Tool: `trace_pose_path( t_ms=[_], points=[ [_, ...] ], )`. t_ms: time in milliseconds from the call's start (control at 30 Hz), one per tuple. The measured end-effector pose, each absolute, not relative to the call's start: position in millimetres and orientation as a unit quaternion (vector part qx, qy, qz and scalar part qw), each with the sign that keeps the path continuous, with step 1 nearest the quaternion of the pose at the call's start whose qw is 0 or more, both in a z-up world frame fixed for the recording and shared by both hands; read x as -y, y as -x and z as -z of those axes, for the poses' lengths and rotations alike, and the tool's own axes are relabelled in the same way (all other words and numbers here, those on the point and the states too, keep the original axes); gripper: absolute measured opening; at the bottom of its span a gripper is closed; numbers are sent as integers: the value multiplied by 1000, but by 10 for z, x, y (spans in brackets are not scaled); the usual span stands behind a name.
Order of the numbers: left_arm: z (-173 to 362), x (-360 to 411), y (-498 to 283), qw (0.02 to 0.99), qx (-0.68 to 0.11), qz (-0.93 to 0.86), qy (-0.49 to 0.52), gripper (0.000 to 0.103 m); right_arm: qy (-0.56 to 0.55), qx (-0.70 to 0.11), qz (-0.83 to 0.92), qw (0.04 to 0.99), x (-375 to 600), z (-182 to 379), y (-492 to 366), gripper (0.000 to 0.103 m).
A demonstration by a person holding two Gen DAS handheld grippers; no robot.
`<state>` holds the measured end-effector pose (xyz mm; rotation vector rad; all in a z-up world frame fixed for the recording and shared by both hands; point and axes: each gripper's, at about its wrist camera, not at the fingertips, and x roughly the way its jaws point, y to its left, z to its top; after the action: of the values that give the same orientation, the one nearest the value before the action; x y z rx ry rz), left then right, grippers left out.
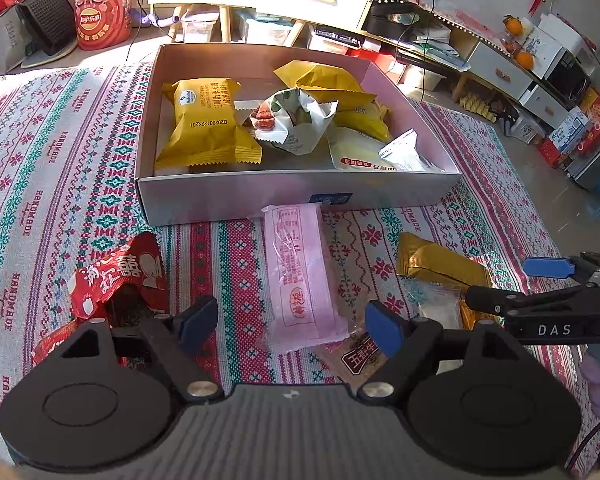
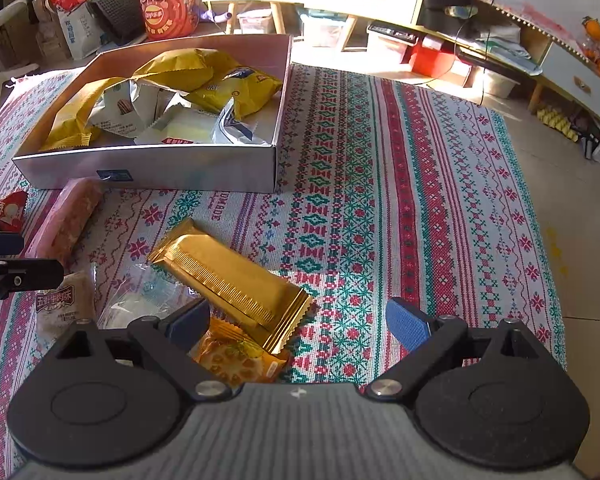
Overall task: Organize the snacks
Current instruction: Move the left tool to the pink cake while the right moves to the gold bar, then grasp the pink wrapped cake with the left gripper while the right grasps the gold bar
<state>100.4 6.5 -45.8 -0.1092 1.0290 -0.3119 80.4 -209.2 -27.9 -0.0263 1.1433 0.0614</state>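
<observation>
One box (image 1: 296, 196) sits on the cloth (image 1: 52, 168) with about six snacks inside. Five snacks lie outside. My left gripper (image 1: 290, 326) is wide open, holding nothing; the pink bar (image 1: 300, 276) lies between its fingers. My right gripper (image 2: 300, 320) is open and empty too, with the gold bar (image 2: 232, 280) just by its left finger.
</observation>
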Motion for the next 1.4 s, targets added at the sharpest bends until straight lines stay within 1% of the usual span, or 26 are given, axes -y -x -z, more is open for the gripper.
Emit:
trace_pose_path(
  t_ms=[133,200,367,600,767,933,1033,1100,1200,1400],
  points=[
    [480,-67,-1069,855,-491,146,78,80,28,-547,-36,836,2010,326,-841,93],
    [484,-64,-1090,855,-492,142,82,76,30,-549,-38,835,1988,343,-852,92],
    [503,-35,-1131,857,-490,137,83,70,16,-546,-42,837,1955,351,-897,92],
    [503,-44,-1170,857,-490,131,89,58,-9,-544,-48,838,1930,357,-948,86],
    [503,-90,-1191,856,-491,129,95,53,-9,-539,-53,841,1906,352,-952,83],
    [499,-105,-1191,855,-493,129,97,50,-9,-537,-61,841,1869,325,-959,74],
    [495,-117,-1186,854,-495,130,99,45,-6,-538,-64,841,1847,301,-938,68],
    [493,-123,-1183,853,-496,130,100,43,-7,-538,-69,840,1833,284,-932,59],
    [488,-129,-1178,853,-496,130,98,41,-2,-538,-75,839,1804,265,-928,50],
    [479,-152,-1170,851,-499,130,100,40,5,-540,-77,838,1766,250,-928,45]
  ],
)
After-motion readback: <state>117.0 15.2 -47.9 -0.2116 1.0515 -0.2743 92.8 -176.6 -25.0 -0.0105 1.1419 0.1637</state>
